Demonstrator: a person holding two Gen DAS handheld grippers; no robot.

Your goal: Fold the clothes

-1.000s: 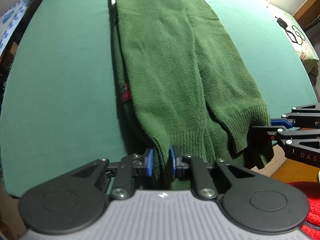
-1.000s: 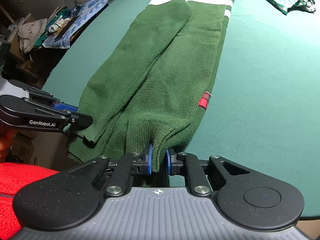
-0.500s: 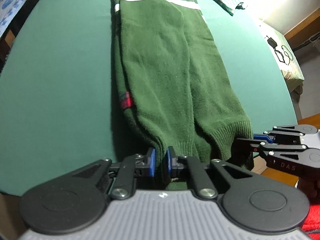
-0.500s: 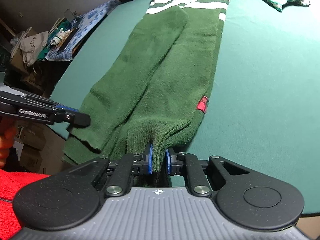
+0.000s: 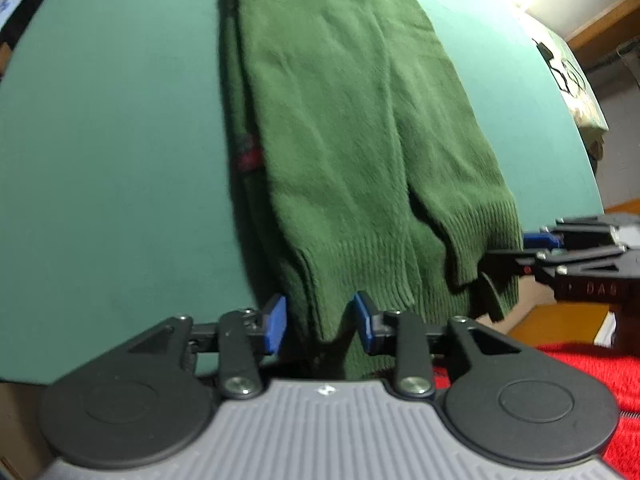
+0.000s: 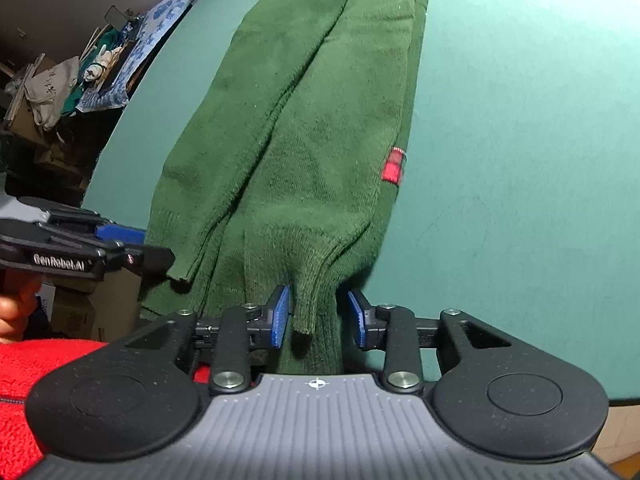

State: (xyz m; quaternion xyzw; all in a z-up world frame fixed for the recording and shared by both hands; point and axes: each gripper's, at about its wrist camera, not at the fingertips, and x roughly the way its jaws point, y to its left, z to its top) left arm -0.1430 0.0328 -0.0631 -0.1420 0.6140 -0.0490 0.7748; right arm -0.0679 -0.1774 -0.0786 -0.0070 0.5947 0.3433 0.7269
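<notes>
Green cloth covers the table (image 6: pixel 520 120), and a dark green sweater (image 5: pixel 340 140) lies lengthwise on it, ribbed hem hanging over the near edge, a small red tag (image 6: pixel 393 165) sewn on its side seam. White lettering on the left gripper's (image 5: pixel 320 324) side, seen from the right wrist, reads "GenRobot.AI"; the right gripper (image 6: pixel 318 318) shows "DAS" and no more. A second ago both pairs of blue pads pinched the hem; now both jaws are opening, released, with the hem hanging loose between them, untouched.
</notes>
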